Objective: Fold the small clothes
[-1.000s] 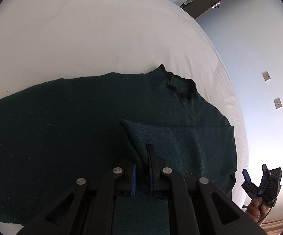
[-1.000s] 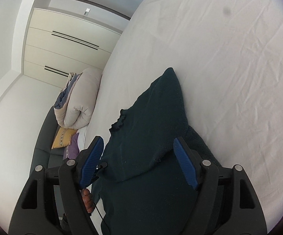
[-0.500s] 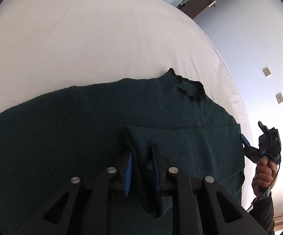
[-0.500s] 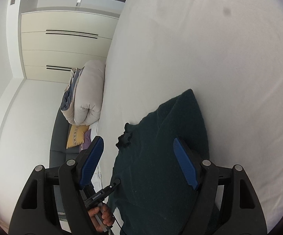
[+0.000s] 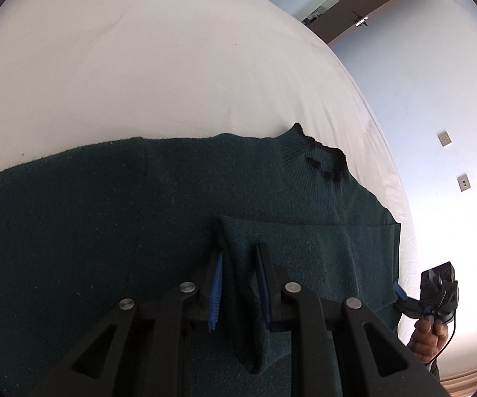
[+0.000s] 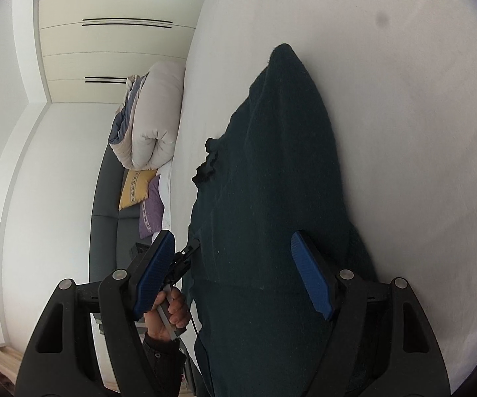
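A dark green knit sweater lies flat on the white bed, its collar toward the far right. One sleeve is folded across the body. My left gripper has that sleeve's end between its blue pads, and its jaws are opening, so the cloth hangs loosely in the gap. In the right wrist view my right gripper stands wide open low over the sweater, gripping nothing. It also shows in the left wrist view as the right gripper at the sweater's right edge, held by a hand.
The bed stretches bare beyond the sweater. Past its edge a rolled duvet, a yellow cushion and a purple cushion lie on a dark sofa. A cream wardrobe stands behind.
My left jaws have spread apart around the sleeve end that they pinched before. The right gripper has come down and nearer to the sweater's edge, still wide open.
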`<action>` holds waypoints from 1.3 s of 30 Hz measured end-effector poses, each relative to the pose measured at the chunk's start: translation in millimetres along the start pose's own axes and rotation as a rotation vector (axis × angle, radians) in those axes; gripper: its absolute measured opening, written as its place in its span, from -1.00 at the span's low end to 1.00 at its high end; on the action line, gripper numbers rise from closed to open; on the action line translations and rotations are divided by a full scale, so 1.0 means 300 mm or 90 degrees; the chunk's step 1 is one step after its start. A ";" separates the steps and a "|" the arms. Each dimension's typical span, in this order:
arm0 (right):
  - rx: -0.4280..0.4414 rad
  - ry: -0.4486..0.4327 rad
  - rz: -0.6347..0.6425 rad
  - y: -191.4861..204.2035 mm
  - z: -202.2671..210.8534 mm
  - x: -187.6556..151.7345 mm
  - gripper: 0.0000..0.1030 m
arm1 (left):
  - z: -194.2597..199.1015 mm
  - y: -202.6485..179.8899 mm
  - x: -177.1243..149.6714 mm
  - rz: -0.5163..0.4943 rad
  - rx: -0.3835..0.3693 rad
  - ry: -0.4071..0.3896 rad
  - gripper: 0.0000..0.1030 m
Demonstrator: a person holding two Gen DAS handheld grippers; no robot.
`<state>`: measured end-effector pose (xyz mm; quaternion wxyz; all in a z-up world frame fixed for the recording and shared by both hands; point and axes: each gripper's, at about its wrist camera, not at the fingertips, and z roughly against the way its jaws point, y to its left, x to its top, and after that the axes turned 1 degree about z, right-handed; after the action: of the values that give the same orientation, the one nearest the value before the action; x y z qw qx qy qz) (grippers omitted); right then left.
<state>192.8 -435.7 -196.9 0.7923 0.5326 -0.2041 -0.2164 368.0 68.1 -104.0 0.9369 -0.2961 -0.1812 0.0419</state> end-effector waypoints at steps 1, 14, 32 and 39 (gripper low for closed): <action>-0.001 -0.003 0.006 -0.004 0.005 -0.010 0.40 | 0.013 0.006 -0.004 0.009 -0.003 -0.008 -0.47; -0.017 -0.063 0.053 0.123 0.121 -0.292 0.46 | 0.664 0.310 -0.507 0.218 -0.089 -0.310 0.75; 0.003 0.006 0.077 0.338 0.040 -0.749 0.46 | 0.886 1.080 -0.701 0.703 -0.216 -0.533 0.67; -0.001 0.023 0.081 0.363 -0.004 -0.782 0.46 | 0.860 1.146 -0.638 0.742 -0.238 -0.579 0.21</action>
<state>14.0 -266.3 -117.6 0.8086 0.5215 -0.2229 -0.1566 105.9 454.2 -164.4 0.5308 -0.4510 -0.3674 0.6163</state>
